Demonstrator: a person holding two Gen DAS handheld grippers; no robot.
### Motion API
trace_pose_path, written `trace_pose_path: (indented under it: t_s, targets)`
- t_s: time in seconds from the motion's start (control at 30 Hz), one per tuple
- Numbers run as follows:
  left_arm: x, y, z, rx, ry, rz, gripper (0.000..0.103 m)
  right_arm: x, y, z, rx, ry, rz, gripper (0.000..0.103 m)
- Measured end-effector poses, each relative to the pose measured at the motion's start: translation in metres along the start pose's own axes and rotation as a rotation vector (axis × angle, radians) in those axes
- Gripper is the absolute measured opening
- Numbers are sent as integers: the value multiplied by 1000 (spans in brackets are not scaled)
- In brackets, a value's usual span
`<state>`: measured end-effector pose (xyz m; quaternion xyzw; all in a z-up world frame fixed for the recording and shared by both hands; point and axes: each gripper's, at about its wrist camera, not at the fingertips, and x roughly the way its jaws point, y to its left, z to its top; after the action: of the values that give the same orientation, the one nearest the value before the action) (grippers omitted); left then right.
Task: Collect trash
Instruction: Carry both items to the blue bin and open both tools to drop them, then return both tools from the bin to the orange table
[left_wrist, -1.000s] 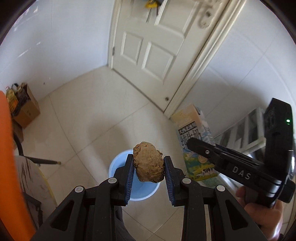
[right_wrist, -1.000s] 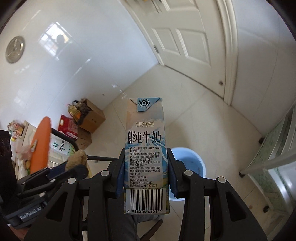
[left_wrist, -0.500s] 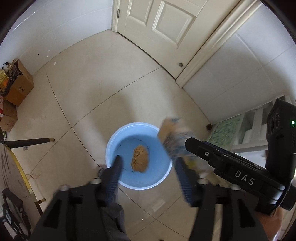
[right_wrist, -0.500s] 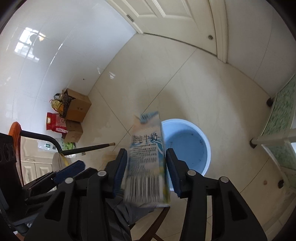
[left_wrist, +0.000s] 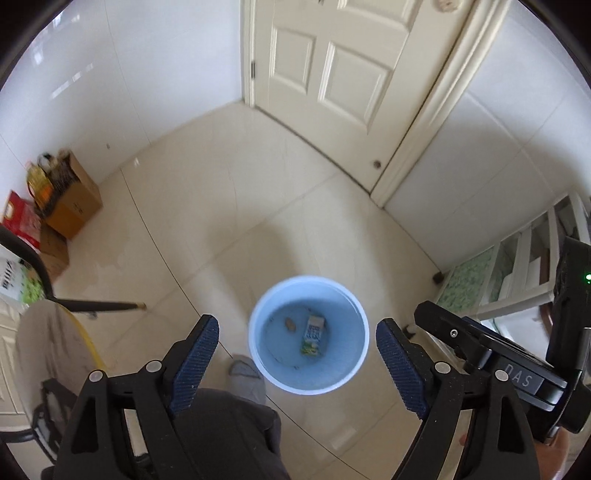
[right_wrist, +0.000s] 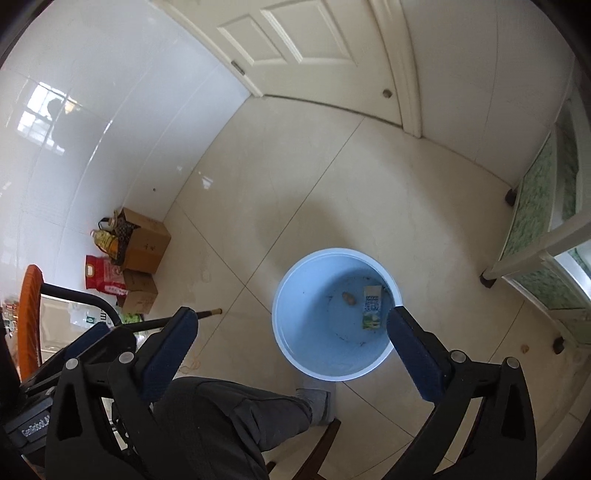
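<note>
A light blue bin (left_wrist: 258, 354) stands on the tiled floor below both grippers; it also shows in the right wrist view (right_wrist: 284, 332). At its bottom lie a milk carton (left_wrist: 313, 334) (right_wrist: 371, 307) and a small brown lump (left_wrist: 290, 324) (right_wrist: 348, 298). My left gripper (left_wrist: 297, 363) is open and empty, held high above the bin. My right gripper (right_wrist: 291, 354) is open and empty, also above the bin; its body shows at the right of the left wrist view (left_wrist: 509, 365).
A cream door (left_wrist: 332, 74) is ahead. Cardboard boxes (right_wrist: 144, 245) and a red bag (right_wrist: 103, 275) sit by the left wall. A green-patterned cabinet (right_wrist: 535, 206) stands at the right. The person's leg and foot (right_wrist: 258, 410) are beside the bin. A chair leg (left_wrist: 99, 305) lies at the left.
Both grippers opened. The brown lump dropped from the left gripper and the milk carton from the right; both now lie in the bin.
</note>
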<state>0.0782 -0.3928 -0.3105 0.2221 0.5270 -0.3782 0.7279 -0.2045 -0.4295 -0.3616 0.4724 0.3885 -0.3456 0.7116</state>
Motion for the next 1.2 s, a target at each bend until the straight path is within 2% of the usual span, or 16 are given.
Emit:
trace_pose_path:
  t_s: [0.27,0.3,0.37,0.5,0.67,0.77,1.0,1.2]
  targets:
    - [-109,-6,-50,26,-172,11,84,-71,40,-11,-46,-123,28,103]
    - [-136,0,-62,31,-208,15,84,-82,49,-12,-58,-138,46,103]
    - [-159,5,-75,31,-258,31,85,-102,67,-14,-89,-169,55,103]
    - [-225,36,-105,-24,-358,44,87,-143,115,-24,-180,-238,103,103]
    - [-296,81,-152,-87,-490,129,94,-187,188,-47,-316,-324,165,103]
    - [-338,105,-190,-143,-553,211,99,-204,234,-64,-411,-355,179,103]
    - [-417,165,-292,-289,-636,344,102,-238,339,-118,-627,-425,268,103]
    - [-473,191,-372,-383,-686,435,102,-262,413,-167,-778,-473,358,103]
